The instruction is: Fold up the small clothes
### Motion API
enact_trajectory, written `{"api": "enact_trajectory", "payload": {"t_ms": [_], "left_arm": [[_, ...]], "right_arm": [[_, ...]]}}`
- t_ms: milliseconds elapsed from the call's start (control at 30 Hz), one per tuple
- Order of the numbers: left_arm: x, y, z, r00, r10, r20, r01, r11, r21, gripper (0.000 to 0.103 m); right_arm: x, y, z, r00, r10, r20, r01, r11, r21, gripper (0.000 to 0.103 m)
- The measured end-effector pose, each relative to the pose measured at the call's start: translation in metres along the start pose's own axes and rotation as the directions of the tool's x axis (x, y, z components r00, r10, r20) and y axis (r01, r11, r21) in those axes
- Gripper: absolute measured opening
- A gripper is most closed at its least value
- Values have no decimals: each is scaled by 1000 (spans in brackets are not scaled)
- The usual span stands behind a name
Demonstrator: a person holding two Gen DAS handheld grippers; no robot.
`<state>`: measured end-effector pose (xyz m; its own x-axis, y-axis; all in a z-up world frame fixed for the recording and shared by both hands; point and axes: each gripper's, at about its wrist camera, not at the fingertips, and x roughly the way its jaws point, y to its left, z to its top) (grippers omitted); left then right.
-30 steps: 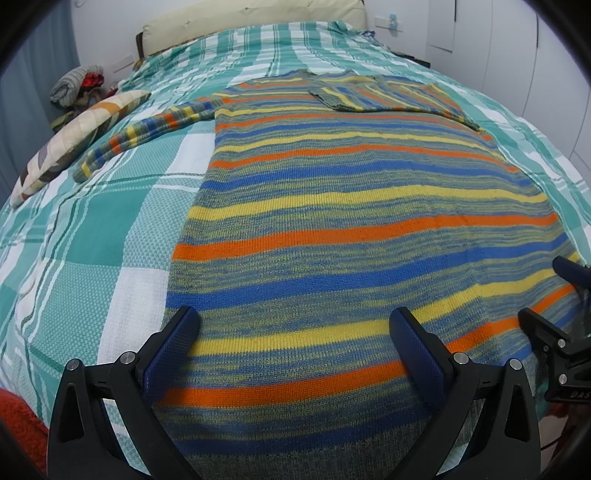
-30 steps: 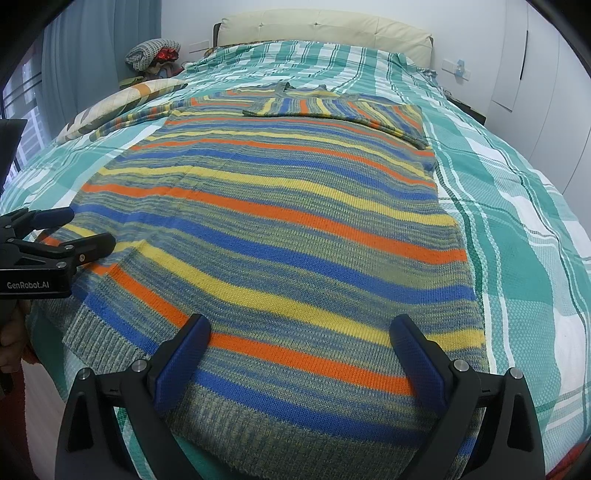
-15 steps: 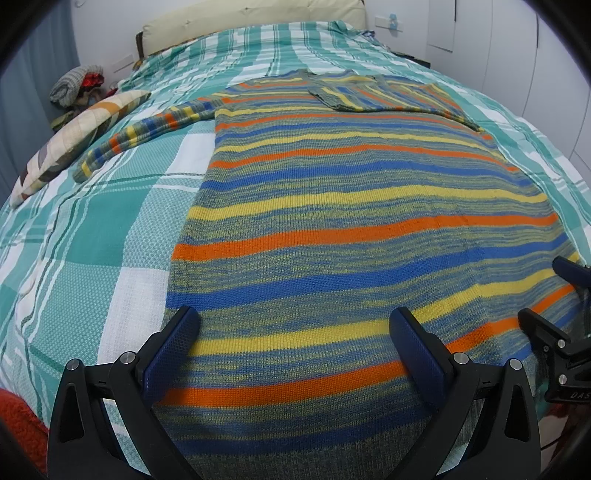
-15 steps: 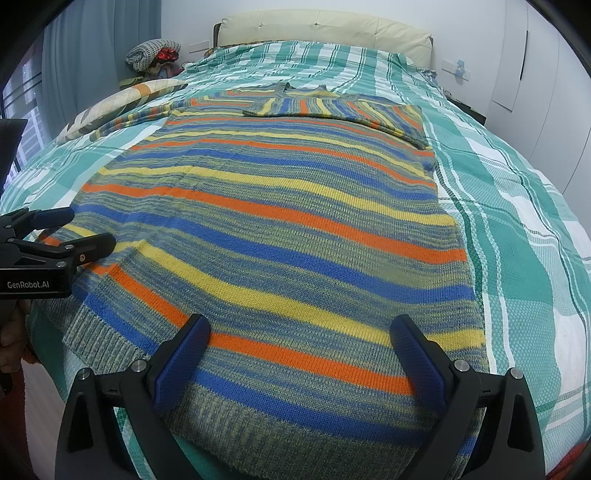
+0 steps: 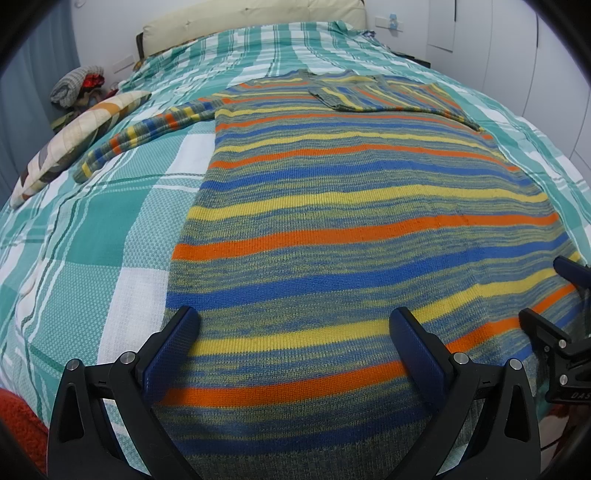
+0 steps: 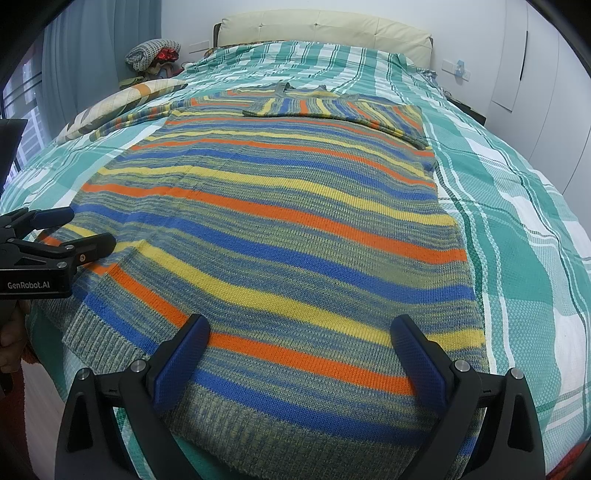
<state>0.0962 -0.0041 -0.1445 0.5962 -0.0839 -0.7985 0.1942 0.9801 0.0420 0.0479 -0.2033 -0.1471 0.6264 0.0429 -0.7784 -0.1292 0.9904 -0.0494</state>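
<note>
A striped knit sweater (image 5: pixel 362 236) lies flat on the bed (image 5: pixel 92 236), filling the centre of both wrist views, its ribbed hem (image 6: pixel 303 424) at the bottom of the frame nearest the cameras and its neckline (image 6: pixel 295 88) towards the upper centre, pointing at the cream headboard (image 6: pixel 321 29). Its long axis therefore runs from bottom to top of the frame, with the stripes crossing it from side to side. One sleeve (image 6: pixel 332 109) is already folded across the chest in the upper right, while the other sleeve (image 5: pixel 147 140) lies stretched out to the upper left, beside a patterned cushion (image 5: pixel 74 140). The left claw (image 5: pixel 295 328) and the right claw (image 6: pixel 299 336) are both spread wide and carry nothing, hovering over the hem end near its two corners. The step in hand looks like the approach to the next fold; the loose sleeve probably wants bringing in across the body first, so the outline is a neat rectangle. To do it well, each claw should pinch through both knit layers at an edge, lift together at an even height, and lay the cloth down square to the stripes, since this soft knit will likely sag and skew if one side leads.
</note>
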Motion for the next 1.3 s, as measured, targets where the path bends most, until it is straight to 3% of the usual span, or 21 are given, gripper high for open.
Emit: {"api": "enact_trajectory", "payload": {"t_ms": [1300], "left_arm": [[1,1,0,1000,2,-15,-2,1000,4,103]], "right_arm": [[5,-2,6,1000,-9,-18,9,1000,8,103]]}}
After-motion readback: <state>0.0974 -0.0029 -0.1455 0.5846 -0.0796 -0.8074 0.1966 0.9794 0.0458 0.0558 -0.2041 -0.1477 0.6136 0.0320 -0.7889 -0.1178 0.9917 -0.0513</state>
